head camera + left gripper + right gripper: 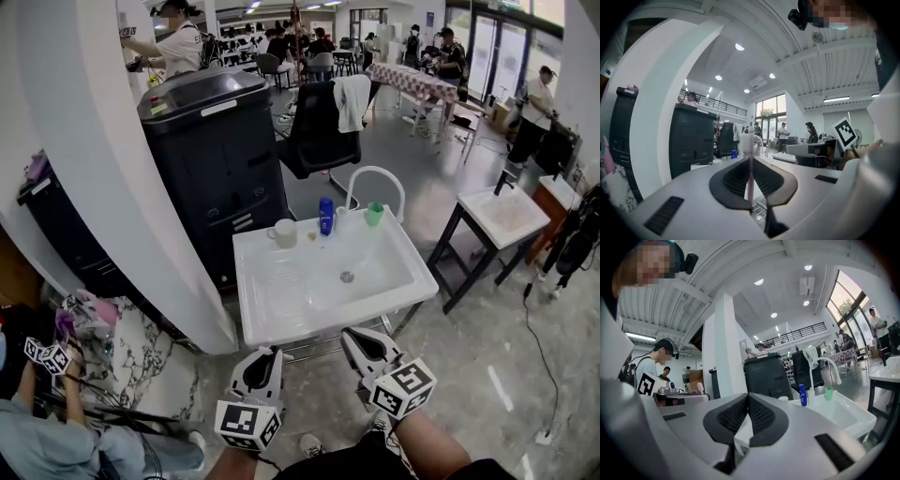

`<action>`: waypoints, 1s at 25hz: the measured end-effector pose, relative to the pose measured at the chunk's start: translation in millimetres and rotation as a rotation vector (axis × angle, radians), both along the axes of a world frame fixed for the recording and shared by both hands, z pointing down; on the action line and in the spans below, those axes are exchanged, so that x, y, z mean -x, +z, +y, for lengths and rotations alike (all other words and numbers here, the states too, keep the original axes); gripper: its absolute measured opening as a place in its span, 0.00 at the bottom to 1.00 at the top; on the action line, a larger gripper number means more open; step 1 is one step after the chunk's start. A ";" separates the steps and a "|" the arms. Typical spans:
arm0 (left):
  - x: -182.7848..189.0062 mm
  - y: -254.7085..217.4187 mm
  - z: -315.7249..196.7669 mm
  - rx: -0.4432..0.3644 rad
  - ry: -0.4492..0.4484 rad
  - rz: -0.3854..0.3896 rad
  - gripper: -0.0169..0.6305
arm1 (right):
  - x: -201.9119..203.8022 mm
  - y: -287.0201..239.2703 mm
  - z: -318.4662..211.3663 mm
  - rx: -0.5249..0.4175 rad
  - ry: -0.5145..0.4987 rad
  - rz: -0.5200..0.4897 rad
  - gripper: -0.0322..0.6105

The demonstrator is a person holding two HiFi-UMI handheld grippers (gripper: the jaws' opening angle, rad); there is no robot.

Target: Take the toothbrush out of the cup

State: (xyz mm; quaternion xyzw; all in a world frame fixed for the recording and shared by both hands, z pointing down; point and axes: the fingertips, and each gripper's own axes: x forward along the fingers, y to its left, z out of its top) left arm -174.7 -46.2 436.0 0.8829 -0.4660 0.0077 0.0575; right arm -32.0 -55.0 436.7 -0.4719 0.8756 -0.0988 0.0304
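Observation:
Both grippers hang level just in front of the white sink basin point(281, 319). My left gripper point(270, 356) point(750, 157) is shut on a toothbrush point(748, 143). Its pale pink handle stands upright between the jaws, with the white head above them. My right gripper point(356, 339) point(748, 397) is shut with nothing in it. A white mug point(284, 232) stands at the basin's back left rim. A green cup point(374, 214) point(828, 393) sits at the back right beside the faucet point(375, 176). Neither cup shows a brush in it.
A blue bottle point(325, 216) stands between the two cups. A black cabinet point(216, 159) and a white pillar point(112, 187) flank the basin on the left. A black chair point(319, 131) is behind it, and a second sink on a stand point(506, 214) is to the right. A person sits at the lower left.

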 end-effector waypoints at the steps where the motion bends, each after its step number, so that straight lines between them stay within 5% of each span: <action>1: -0.6 0.0 0.5 -0.001 0.001 0.000 0.08 | -0.6 0.0 0.6 0.000 0.001 0.000 0.08; 25: 2.6 -2.6 2.4 -0.009 0.005 0.003 0.08 | 2.8 -2.5 3.7 -0.008 0.001 0.003 0.08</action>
